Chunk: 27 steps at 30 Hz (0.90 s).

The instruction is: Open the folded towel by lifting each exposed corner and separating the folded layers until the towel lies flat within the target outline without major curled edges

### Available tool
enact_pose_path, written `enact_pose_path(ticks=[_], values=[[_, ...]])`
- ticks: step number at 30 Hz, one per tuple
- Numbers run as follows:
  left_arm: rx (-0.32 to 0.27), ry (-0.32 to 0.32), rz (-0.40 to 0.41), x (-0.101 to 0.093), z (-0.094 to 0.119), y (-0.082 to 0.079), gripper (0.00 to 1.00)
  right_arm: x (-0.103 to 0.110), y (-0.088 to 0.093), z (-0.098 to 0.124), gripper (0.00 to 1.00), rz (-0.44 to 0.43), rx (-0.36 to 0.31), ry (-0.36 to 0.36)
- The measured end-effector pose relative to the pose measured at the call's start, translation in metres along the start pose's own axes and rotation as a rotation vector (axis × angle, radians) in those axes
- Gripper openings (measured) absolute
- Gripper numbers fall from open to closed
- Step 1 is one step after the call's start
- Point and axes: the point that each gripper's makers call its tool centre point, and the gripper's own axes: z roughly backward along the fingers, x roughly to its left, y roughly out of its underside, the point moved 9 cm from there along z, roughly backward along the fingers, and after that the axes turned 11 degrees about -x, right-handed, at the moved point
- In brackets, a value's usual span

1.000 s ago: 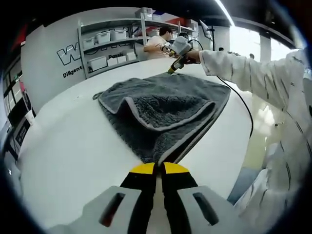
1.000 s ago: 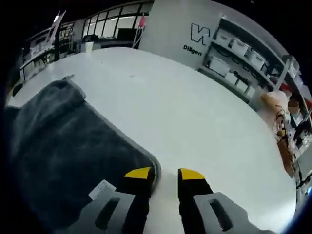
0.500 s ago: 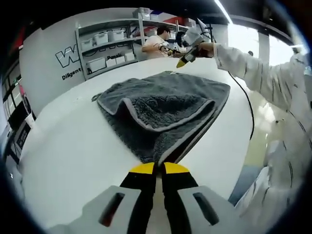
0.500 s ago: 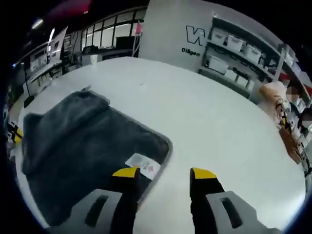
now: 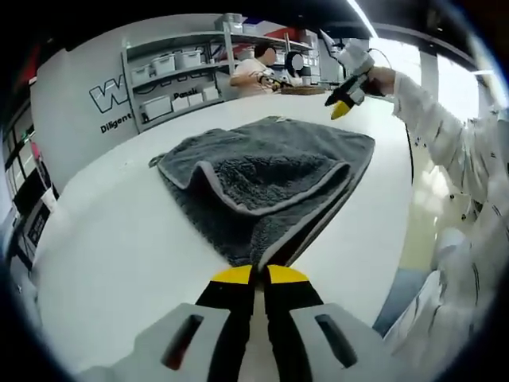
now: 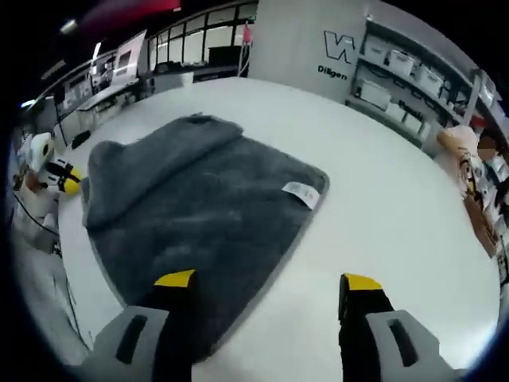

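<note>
The grey towel (image 5: 262, 187) lay on the white table (image 5: 119, 239), and part of it was folded over on top of itself. The left gripper (image 5: 260, 275) stayed where it was a second ago, its yellow tips pressed shut on the near corner of the towel. The right gripper (image 6: 269, 282) had moved. A second ago it was low at the far edge of the towel, with its tips close together. Now it was lifted up and away, its tips were spread wide, and it held nothing. In the left gripper view it hung in the air past the far side of the towel. The small white label (image 6: 301, 192) now showed near that far corner. That side looked flat, so I think the folded flap near the left gripper came next.
</note>
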Motion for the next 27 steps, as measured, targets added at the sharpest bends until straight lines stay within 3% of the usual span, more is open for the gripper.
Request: enact_pose_path(ticks=[4,8,11,18,21,27], values=[[-0.002,0.001,0.007,0.0,0.0,0.0,0.04,0.015,0.016,0.015,0.88,0.029,-0.01,0.002],[-0.001,0.001,0.004,0.0,-0.001,0.0,0.04,0.028,0.032,0.025,0.9,0.012,-0.021,0.004],[-0.003,-0.001,0.006,0.0,-0.001,0.001,0.04,0.035,0.038,0.032,0.8,0.008,-0.033,0.029],[-0.005,-0.001,0.01,0.0,-0.001,0.001,0.04,0.045,0.054,0.047,0.35,-0.067,-0.046,0.04],[-0.005,-0.001,0.007,0.0,-0.001,0.001,0.04,0.046,0.057,0.046,0.31,-0.086,-0.064,0.05],[-0.007,-0.001,0.01,0.0,-0.002,0.001,0.04,0.049,0.062,0.039,0.28,-0.081,-0.028,0.059]])
